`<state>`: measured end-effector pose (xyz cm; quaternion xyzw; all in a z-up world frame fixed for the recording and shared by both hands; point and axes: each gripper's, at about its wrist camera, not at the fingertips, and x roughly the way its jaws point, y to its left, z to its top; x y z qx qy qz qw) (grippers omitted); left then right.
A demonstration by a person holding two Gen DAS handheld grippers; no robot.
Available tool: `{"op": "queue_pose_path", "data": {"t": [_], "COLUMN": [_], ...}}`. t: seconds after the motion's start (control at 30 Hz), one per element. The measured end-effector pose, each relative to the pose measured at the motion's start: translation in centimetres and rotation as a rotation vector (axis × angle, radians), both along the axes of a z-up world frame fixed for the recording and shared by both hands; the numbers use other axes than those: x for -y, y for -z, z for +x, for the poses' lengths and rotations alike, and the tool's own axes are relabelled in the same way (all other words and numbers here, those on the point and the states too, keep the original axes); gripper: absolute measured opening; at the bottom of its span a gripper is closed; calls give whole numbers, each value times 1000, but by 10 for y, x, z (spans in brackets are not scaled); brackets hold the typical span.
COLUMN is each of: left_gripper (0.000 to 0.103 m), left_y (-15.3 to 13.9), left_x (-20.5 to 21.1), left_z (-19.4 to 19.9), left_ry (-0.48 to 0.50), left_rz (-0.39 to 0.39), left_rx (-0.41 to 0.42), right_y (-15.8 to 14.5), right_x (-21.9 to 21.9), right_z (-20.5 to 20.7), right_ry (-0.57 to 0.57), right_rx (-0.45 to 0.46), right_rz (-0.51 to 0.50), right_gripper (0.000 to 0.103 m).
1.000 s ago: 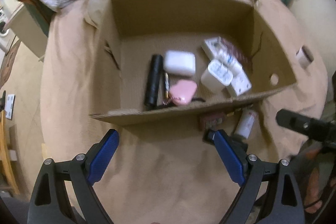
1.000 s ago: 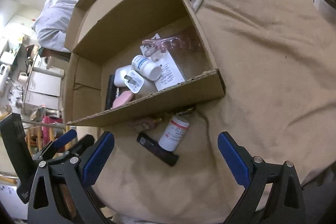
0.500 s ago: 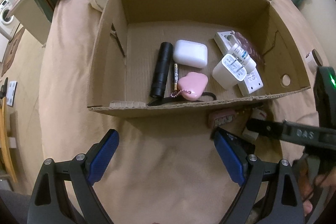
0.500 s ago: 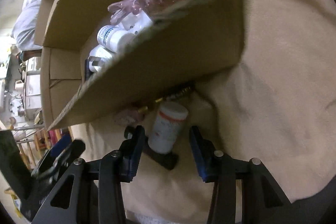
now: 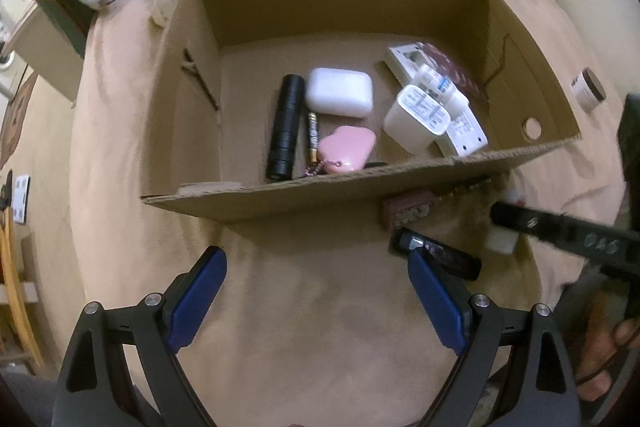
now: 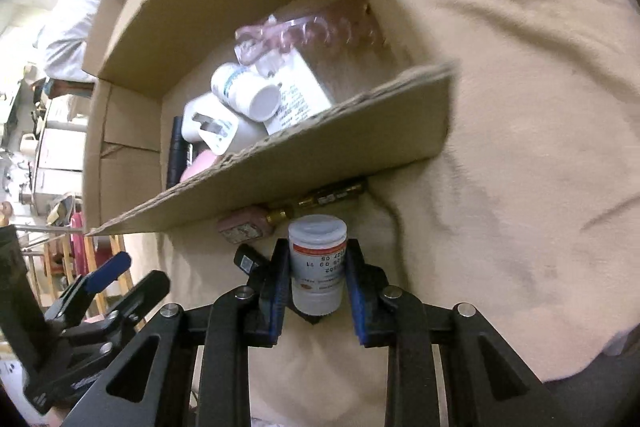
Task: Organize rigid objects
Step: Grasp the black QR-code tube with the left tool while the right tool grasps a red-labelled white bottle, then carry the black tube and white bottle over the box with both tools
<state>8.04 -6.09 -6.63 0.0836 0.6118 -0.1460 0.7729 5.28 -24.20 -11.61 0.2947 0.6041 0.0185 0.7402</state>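
A: Right gripper (image 6: 317, 277)?
B: Clamped on the white pill bottle (image 6: 318, 259), blue pads against both sides. Bottle lies on the tan blanket (image 6: 520, 147), just outside the cardboard box (image 6: 280, 179) front flap.
A: Left gripper (image 5: 316, 295)?
B: Jaws wide apart, nothing between them, above blanket before the box.

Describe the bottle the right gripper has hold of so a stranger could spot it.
Find the cardboard box on the tan blanket. Just outside its near flap, the right gripper is shut on a small white pill bottle. Its red label band sets it apart from the black stick beside it.
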Motion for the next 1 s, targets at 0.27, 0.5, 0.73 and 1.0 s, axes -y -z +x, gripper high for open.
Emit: {"op": "queue_pose_path", "data": {"t": [0.27, 0.5, 0.73, 1.0], "left_gripper": [91, 91, 91, 80], "left_y": [16, 46, 68, 65], "left_x": [45, 105, 122, 116], "left_z": [-18, -32, -21, -12], "left_ry": [187, 383, 351, 327], "left_rz": [36, 93, 121, 102], "left_rx": [-19, -69, -144, -150], "right_y": [-19, -30, -32, -34], "right_x": [32, 46, 53, 51], "right_z": [-19, -18, -18, -17], "right_ry": [43, 53, 67, 63], "right_rx": [59, 112, 117, 128], "right_rz": [2, 24, 47, 58], "right_gripper": [29, 29, 29, 29]}}
